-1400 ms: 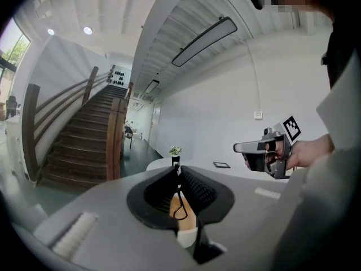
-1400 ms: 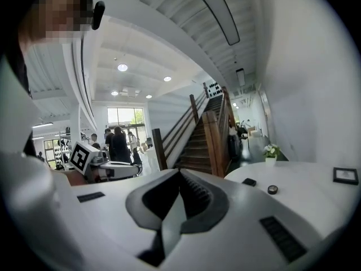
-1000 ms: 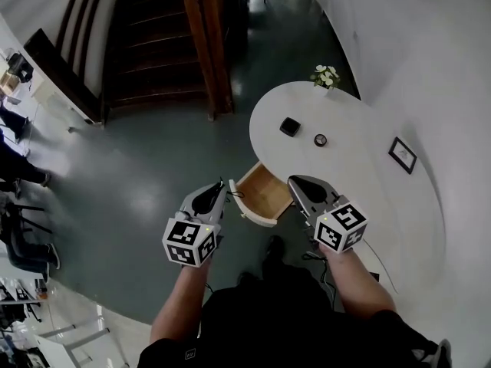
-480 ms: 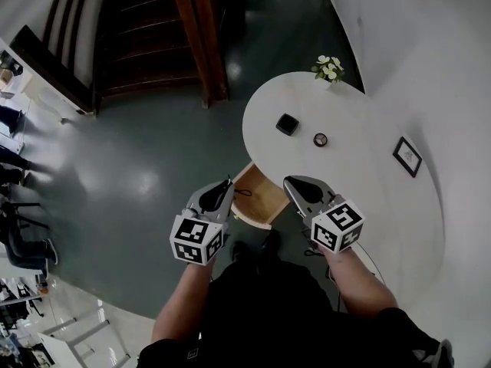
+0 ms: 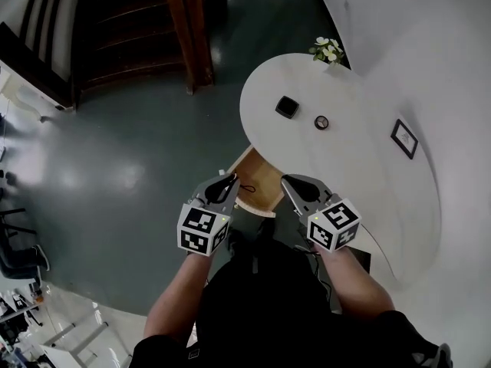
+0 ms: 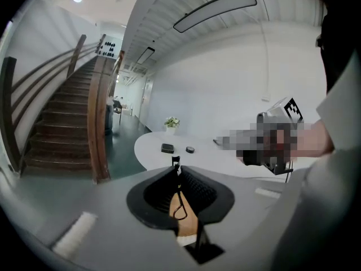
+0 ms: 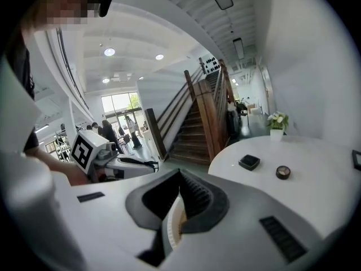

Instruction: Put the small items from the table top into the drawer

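A black square box and a small round tin lie on the white oval table. Below the table's near edge a wooden drawer stands pulled out. My left gripper hangs over the drawer's left front corner, jaws shut and empty. My right gripper is at the drawer's right side, also shut and empty. The left gripper view shows the box, the tin and the left gripper. In the right gripper view the box and tin lie beyond the right gripper.
A potted white flower stands at the table's far end and a small picture frame lies to the right. A wooden staircase rises at the back left. Dark green floor spreads left of the table.
Both grippers have moved forward toward the table and now sit over the drawer's front. The box and tin have not moved on the table.
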`<action>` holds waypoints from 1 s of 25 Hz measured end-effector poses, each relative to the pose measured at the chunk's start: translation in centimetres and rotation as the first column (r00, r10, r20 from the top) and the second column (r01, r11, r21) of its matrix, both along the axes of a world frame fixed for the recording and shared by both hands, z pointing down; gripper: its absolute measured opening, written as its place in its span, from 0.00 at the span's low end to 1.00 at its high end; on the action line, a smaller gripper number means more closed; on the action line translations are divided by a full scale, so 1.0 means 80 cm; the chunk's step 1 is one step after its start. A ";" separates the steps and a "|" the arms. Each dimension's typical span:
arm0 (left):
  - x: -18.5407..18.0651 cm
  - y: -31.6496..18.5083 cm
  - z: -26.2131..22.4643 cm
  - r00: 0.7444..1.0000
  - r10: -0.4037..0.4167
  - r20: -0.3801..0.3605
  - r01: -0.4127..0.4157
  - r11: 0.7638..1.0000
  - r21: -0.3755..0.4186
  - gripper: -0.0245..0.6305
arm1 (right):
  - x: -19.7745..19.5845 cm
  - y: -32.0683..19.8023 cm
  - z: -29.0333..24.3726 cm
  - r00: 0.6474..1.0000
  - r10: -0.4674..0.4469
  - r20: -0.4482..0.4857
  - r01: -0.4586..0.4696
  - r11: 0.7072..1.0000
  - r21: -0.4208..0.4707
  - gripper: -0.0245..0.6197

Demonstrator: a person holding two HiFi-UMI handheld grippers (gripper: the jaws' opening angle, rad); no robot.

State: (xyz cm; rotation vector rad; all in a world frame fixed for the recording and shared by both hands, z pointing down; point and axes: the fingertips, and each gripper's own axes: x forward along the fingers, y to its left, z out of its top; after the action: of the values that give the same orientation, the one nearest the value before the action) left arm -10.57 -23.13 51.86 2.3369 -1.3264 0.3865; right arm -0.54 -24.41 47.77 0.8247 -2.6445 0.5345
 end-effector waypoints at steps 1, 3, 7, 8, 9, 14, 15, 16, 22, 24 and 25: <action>0.001 -0.001 0.007 1.000 0.010 0.003 -0.010 1.000 -0.011 0.09 | -0.001 0.001 0.005 1.000 0.006 -0.002 -0.006 1.000 -0.006 0.06; 0.004 -0.006 0.022 1.000 0.024 0.007 -0.024 0.999 -0.036 0.09 | -0.002 0.002 0.013 1.000 0.006 -0.007 -0.006 1.000 -0.017 0.06; 0.018 -0.018 0.058 0.998 0.061 0.027 -0.058 0.993 -0.103 0.09 | 0.000 0.000 0.037 0.999 -0.008 -0.033 0.007 1.000 -0.027 0.06; 0.024 -0.021 0.067 0.997 0.076 0.034 -0.072 0.991 -0.117 0.09 | 0.001 -0.001 0.044 0.999 -0.009 -0.038 0.008 1.000 -0.028 0.06; 0.030 -0.024 0.077 0.994 0.095 0.045 -0.089 0.987 -0.132 0.09 | 0.004 -0.001 0.052 0.999 -0.008 -0.041 0.007 1.000 -0.030 0.06; 0.065 -0.038 0.138 0.964 0.232 0.128 -0.203 0.957 -0.206 0.09 | 0.025 -0.011 0.097 0.999 0.025 -0.039 -0.028 0.997 -0.077 0.06; 0.072 -0.039 0.149 0.954 0.264 0.140 -0.231 0.949 -0.215 0.09 | 0.028 -0.012 0.103 0.999 0.031 -0.039 -0.034 0.996 -0.086 0.06; 0.078 -0.039 0.161 0.942 0.297 0.156 -0.258 0.939 -0.226 0.09 | 0.031 -0.011 0.108 0.999 0.035 -0.038 -0.039 0.995 -0.093 0.06; 0.099 -0.041 0.221 0.838 0.471 0.274 -0.385 0.868 -0.315 0.09 | 0.048 -0.009 0.131 0.997 0.064 -0.038 -0.068 0.990 -0.127 0.06; 0.104 -0.041 0.237 0.788 0.530 0.314 -0.424 0.836 -0.349 0.09 | 0.054 -0.006 0.137 0.996 0.076 -0.039 -0.081 0.987 -0.137 0.06; 0.106 -0.041 0.244 0.758 0.560 0.335 -0.442 0.819 -0.367 0.09 | 0.057 -0.005 0.139 0.996 0.082 -0.039 -0.087 0.986 -0.141 0.06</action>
State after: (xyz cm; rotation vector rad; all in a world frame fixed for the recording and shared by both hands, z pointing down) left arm -2.11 -26.42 71.42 2.4209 -0.6944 1.2378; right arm 3.98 -24.82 58.90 0.8968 -2.5159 0.7168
